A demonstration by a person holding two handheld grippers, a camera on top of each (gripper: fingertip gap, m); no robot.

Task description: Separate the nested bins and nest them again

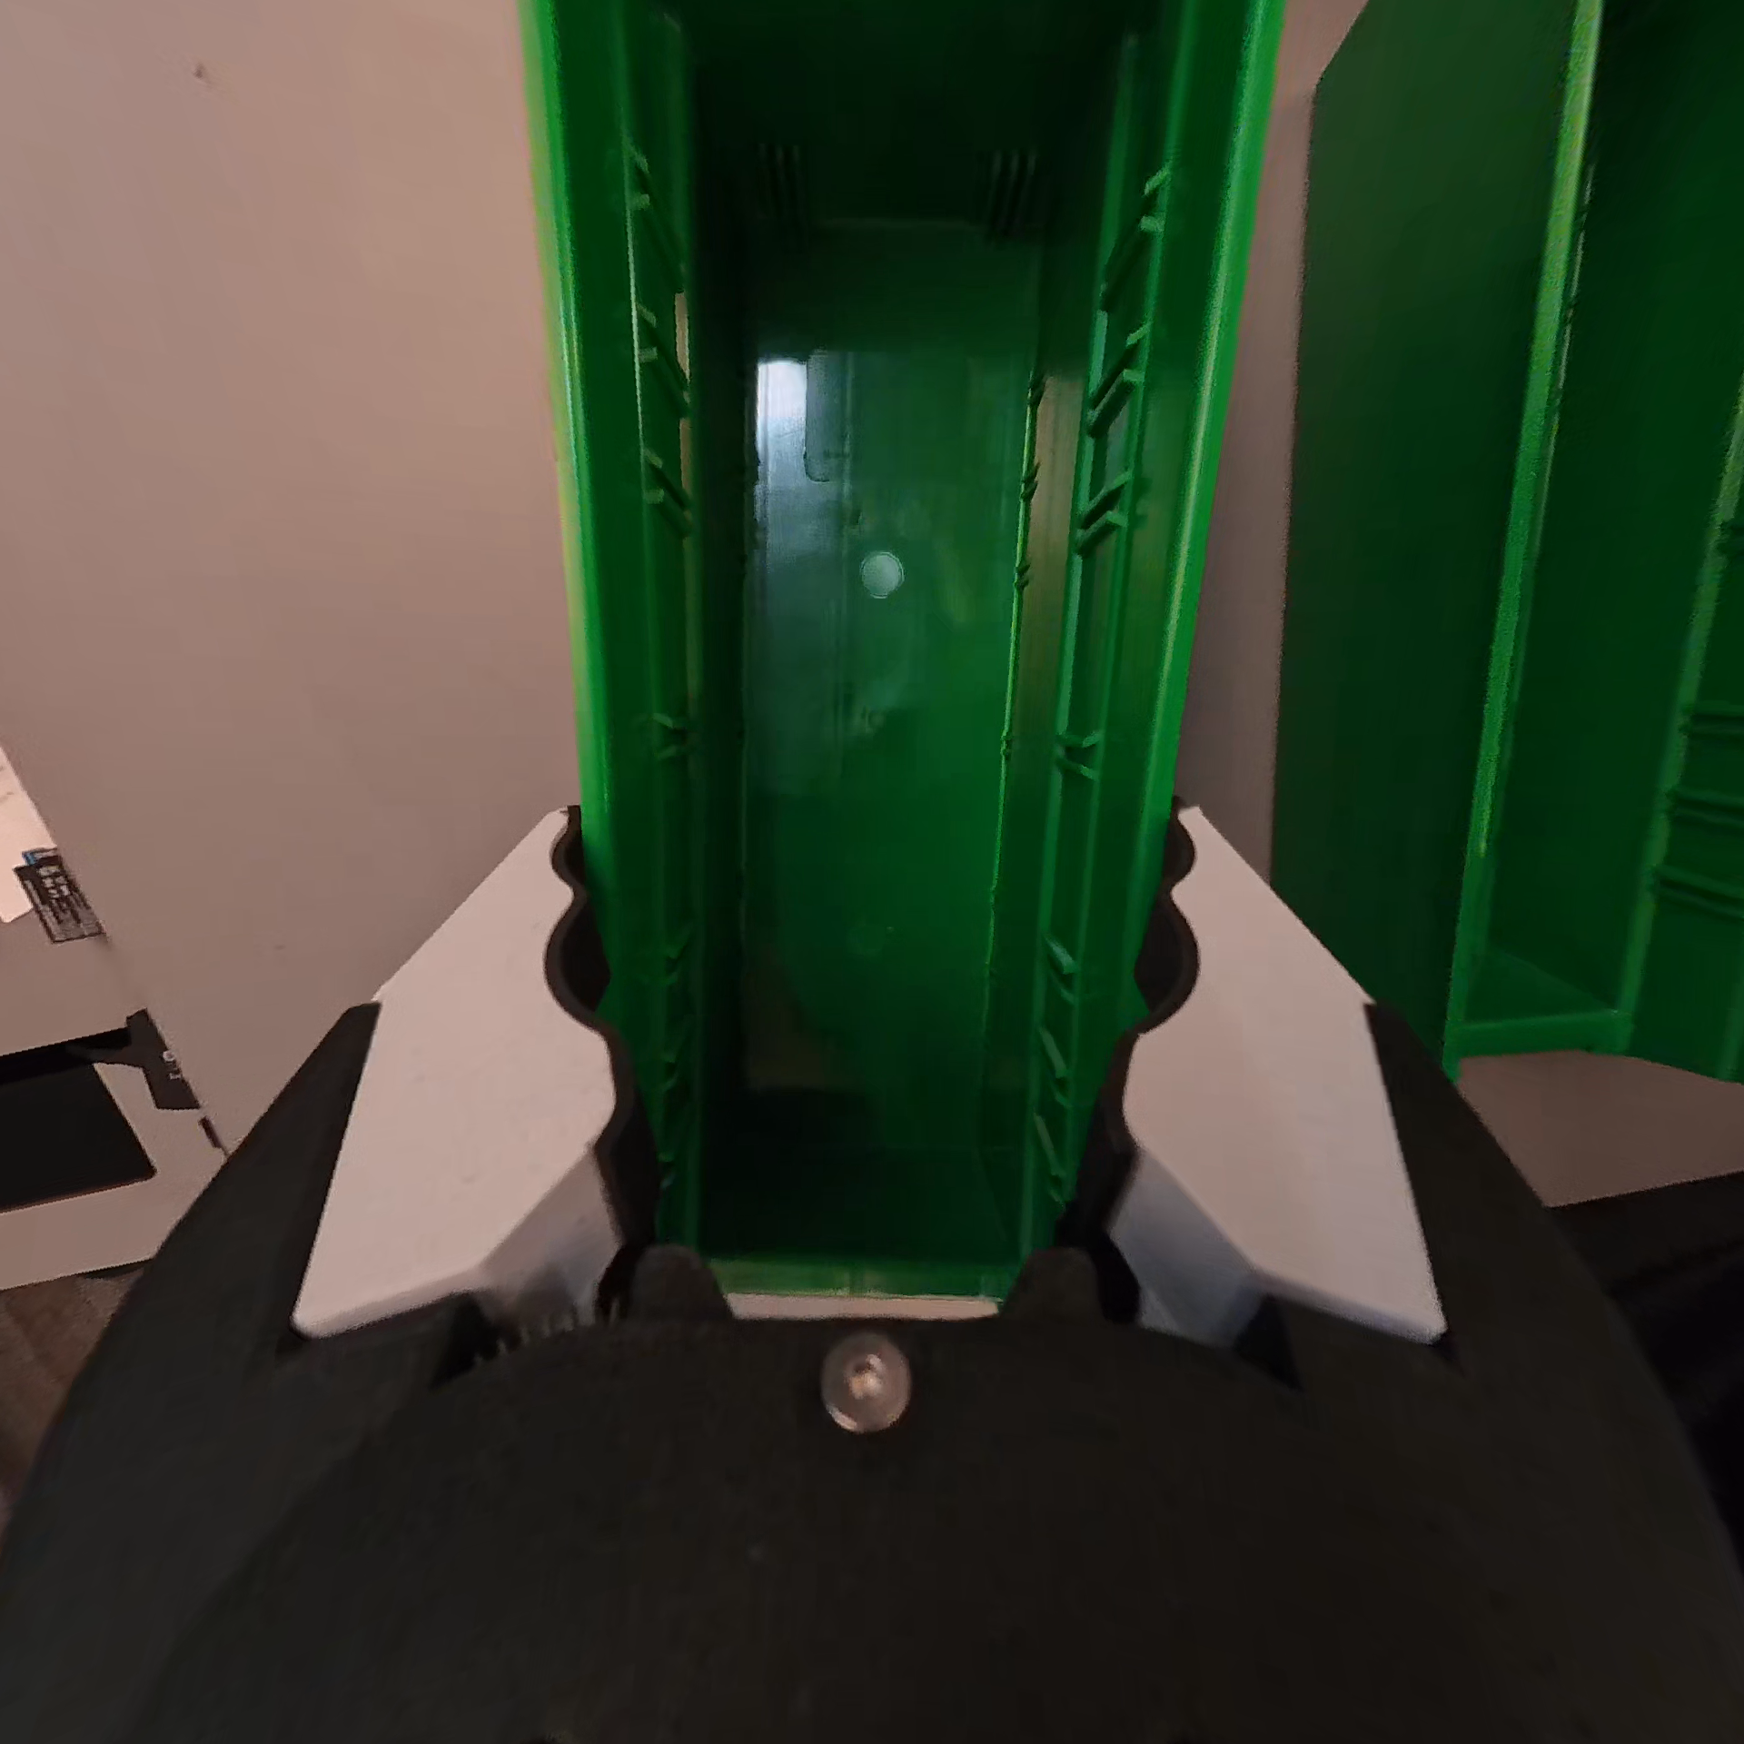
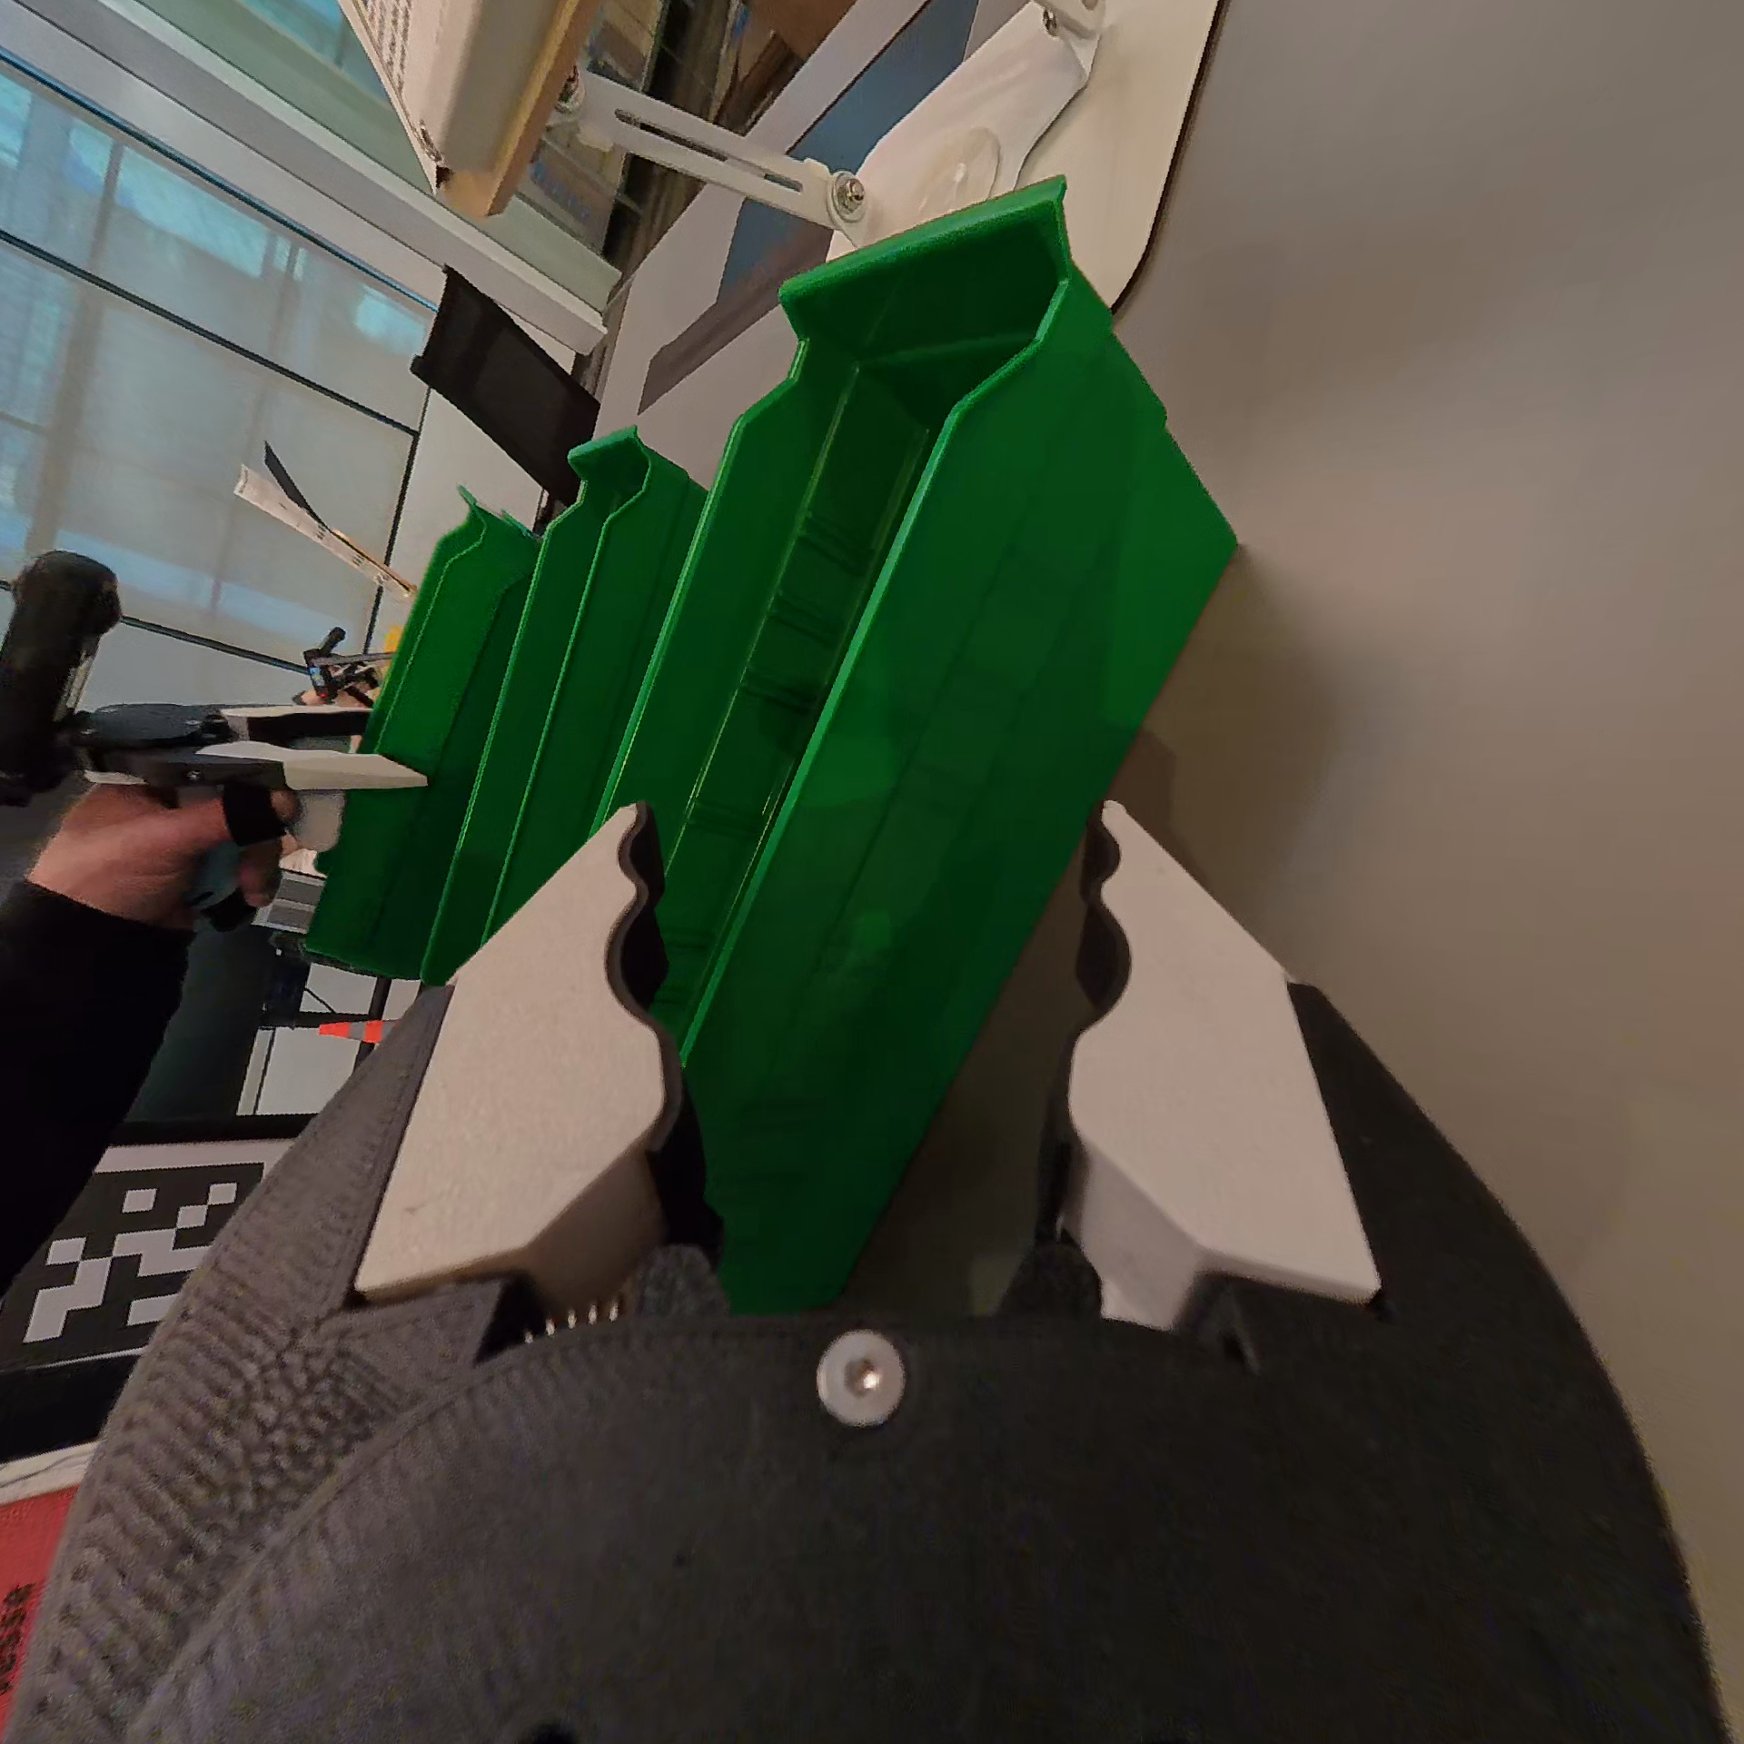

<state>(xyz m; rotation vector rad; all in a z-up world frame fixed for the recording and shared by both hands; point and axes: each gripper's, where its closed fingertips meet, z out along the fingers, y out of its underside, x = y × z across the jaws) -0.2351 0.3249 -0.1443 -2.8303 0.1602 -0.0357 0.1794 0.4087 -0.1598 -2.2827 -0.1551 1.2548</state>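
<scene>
Left gripper [image 1: 873,1019] is clamping the near end of a green bin [image 1: 878,661], one finger pressing each long side wall. That bin is sitting on the pale beige surface [image 1: 283,472], open side facing the camera, glossy floor inside catching glare. A second green bin [image 1: 1510,566] is sitting just to its right with a strip of surface between them, so these two are apart, not nested.

Right gripper [image 2: 873,1019] is standing spread around the near end of a third green bin [image 2: 944,708]; left finger [image 2: 528,1038] is meeting the bin's rim, right finger [image 2: 1217,1085] is clear of the wall, so no grip there. Right wrist view is showing three bins in a row, the other two [image 2: 566,708] farther off. A hand [image 2: 142,854] is holding the other gripper [image 2: 311,755] at the farthest bin [image 2: 425,708].

Room: large windows [image 2: 142,377] beyond, a dark screen [image 2: 500,377], a white bracket [image 2: 736,165] overhead, a black-and-white marker tag [image 2: 123,1236] low left.
</scene>
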